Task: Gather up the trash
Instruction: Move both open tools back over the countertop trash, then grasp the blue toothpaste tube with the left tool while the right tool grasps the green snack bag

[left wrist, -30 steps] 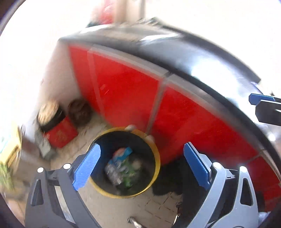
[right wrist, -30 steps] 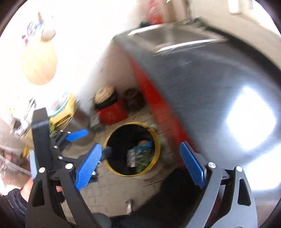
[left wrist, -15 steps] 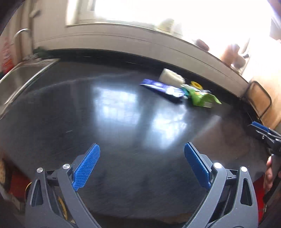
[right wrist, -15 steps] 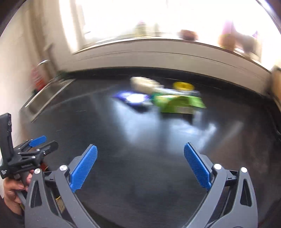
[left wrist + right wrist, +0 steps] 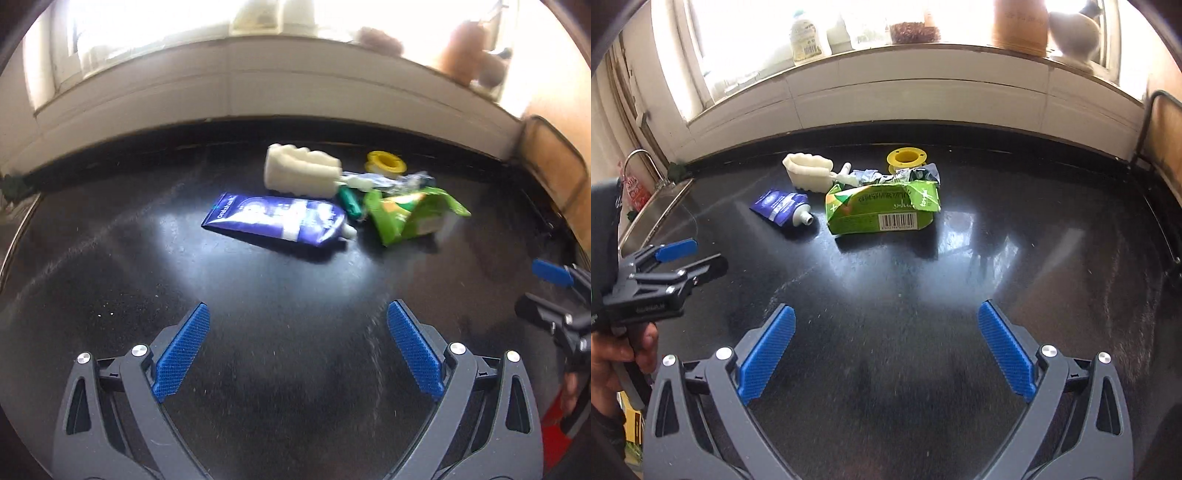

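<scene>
Now the big change: a second ago both claws hung over the yellow-rimmed bin on the floor; here they faced the black counter [image 5: 1052,258], so another pickup looked due. The left claw [image 5: 295,350] and right claw [image 5: 886,349] were both spread wide apart, holding nothing. The litter sat in a cluster at upper centre of both views, well ahead of the fingertips: green carton [image 5: 882,210], blue tube [image 5: 277,219], white sponge brush [image 5: 299,173], yellow spool [image 5: 905,159] farthest back.
</scene>
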{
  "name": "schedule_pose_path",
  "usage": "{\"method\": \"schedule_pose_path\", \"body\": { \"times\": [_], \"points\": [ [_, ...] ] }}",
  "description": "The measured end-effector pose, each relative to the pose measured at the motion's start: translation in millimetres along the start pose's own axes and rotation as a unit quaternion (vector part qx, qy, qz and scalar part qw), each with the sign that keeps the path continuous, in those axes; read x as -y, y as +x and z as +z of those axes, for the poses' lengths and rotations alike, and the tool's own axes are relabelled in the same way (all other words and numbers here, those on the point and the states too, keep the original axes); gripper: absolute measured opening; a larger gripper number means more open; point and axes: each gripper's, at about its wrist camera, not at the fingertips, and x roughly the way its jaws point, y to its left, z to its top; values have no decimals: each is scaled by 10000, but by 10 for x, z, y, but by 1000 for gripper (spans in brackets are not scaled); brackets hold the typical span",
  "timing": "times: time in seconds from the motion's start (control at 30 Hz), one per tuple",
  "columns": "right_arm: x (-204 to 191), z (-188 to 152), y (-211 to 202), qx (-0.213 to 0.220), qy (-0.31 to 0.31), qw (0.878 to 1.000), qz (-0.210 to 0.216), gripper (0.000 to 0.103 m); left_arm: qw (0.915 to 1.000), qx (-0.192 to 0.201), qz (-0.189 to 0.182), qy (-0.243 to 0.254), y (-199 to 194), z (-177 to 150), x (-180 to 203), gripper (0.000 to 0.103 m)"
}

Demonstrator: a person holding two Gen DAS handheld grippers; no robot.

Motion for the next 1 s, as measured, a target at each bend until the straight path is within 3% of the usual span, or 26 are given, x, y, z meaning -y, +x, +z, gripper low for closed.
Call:
{"method": "schedule_pose_path", "body": {
  "times": [0.1, 0.2, 0.4, 0.47, 0.57, 0.77, 1.0],
  "points": [
    [35, 73, 130, -26, 67, 10000, 58, 96, 9973, -80, 134, -712, 189, 210, -26, 94],
    [43, 147, 255, -105, 27, 9999, 51, 96, 9934, -306, 204, -1090, 451, 426, 50, 94],
    [142, 297, 407, -146, 30, 9999, 26, 96, 9891, -361, 643, -1276, 763, 736, 154, 94],
    [169, 335, 464, -158, 33, 9999, 40, 96, 9840, -494, 896, -1460, 895, 779, 88, 94],
    [207, 387, 548, -196, 52, 9998, 14, 96, 9754, -770, 974, -1820, 1069, 770, -34, 94],
    [202, 514, 718, -277, 75, 9996, 19, 96, 9765, -761, 1205, -1619, 1062, 632, -75, 94],
    [-65, 660, 963, -371, -258, 9990, 18, 96, 9857, -683, 1035, -1141, 834, 327, -344, 94]
  ]
}}
